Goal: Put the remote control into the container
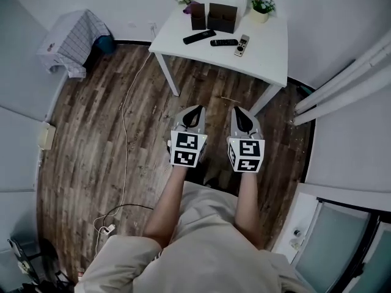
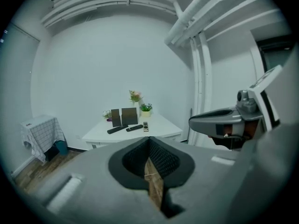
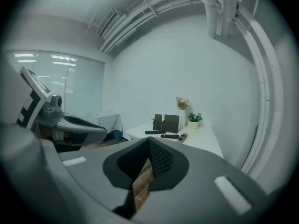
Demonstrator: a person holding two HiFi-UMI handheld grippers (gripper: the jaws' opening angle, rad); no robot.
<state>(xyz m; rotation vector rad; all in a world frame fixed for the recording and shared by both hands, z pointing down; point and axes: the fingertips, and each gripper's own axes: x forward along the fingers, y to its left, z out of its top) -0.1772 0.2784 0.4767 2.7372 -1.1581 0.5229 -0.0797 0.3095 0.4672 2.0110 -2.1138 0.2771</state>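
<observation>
1. Holding both tools low and side by side, the person stands well back from the table. The left gripper and right gripper are each clenched on nothing, with only floorboards showing past the closed jaws. This looks like a ready pose before any approach.
2. Ahead lies wooden floor, with a white cable trailing along its left side.
3. On the white table three remotes lie flat in a row: a long black remote, a shorter black remote and a pale remote. Which one the task means, I cannot tell.
4. Just behind them stand a small dark container and a larger dark container, upright, probably so a remote can drop in from above. No remote is in either yet.
5. Farthest back, a potted plant sits clear of the working area.
</observation>
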